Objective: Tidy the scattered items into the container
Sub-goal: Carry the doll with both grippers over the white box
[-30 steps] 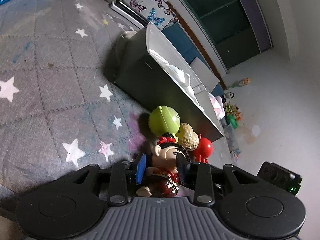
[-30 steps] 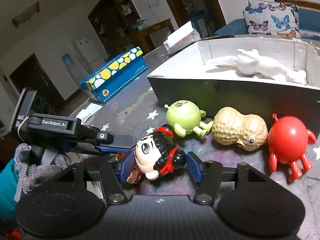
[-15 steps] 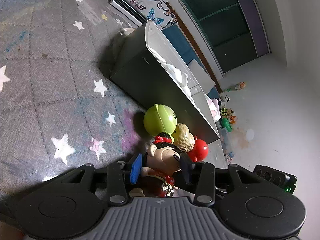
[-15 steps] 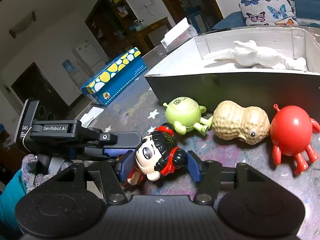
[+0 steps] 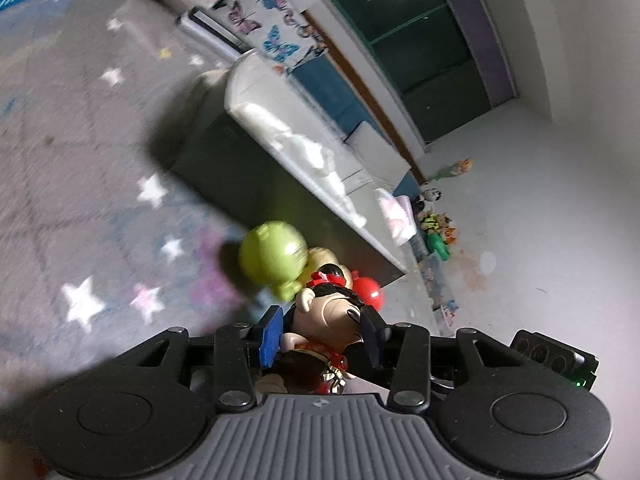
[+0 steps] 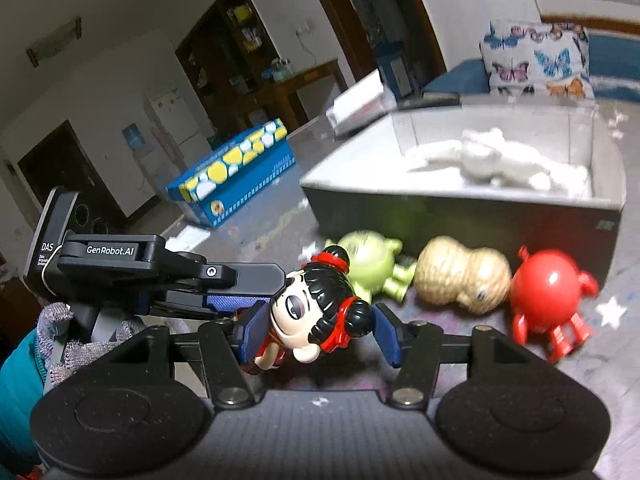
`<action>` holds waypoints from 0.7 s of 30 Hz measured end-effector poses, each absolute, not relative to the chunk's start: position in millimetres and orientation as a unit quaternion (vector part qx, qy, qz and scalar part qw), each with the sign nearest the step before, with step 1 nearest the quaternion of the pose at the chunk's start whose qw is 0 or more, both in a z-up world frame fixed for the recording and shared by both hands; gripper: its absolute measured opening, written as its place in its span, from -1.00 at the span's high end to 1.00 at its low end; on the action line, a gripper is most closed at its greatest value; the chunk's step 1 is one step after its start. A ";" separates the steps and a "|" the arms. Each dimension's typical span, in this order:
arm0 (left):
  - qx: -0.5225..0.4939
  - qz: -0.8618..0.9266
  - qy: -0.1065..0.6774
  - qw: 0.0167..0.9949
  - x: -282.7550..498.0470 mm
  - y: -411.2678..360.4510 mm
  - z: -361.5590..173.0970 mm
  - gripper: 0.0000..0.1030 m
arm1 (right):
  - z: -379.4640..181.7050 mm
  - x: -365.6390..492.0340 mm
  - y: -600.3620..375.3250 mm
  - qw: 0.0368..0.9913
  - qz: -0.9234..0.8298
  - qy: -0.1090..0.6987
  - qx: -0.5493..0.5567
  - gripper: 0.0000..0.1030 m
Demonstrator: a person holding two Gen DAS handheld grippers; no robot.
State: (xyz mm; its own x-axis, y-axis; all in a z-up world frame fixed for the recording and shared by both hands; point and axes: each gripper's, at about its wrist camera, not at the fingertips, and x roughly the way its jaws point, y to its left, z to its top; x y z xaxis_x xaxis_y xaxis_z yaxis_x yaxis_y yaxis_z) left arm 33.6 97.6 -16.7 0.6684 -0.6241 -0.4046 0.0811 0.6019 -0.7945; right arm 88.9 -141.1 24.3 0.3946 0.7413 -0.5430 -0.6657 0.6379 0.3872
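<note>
place: home living room | signs: butterfly-print cushion (image 6: 536,58) lay on a blue sofa (image 6: 456,80) | white fridge (image 6: 176,124) and water dispenser (image 6: 132,140) stood by the wall | wooden shelving (image 6: 236,52) held clutter | toys (image 5: 436,228) littered the floor

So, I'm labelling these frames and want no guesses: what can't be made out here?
Left wrist view: green toy blurred; peanut toy mostly behind it and the doll; floor toys too small.
Right wrist view: doll's lower body hidden by the right claw; container floor partly behind its near wall.
</note>
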 end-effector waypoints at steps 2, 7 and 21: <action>-0.387 -0.221 0.336 0.830 40.8 93.4 -6.1 0.12 | 35.4 90.9 -145.5 0.841 0.420 0.337 0.052 -0.11; -0.371 -0.241 0.306 0.843 74.0 80.1 23.6 0.13 | 63.8 106.9 -157.9 0.862 0.407 0.297 0.052 -0.11; -0.378 -0.270 0.306 0.831 200.2 40.0 19.3 0.13 | 83.3 214.5 -185.8 0.886 0.350 0.302 0.040 -0.10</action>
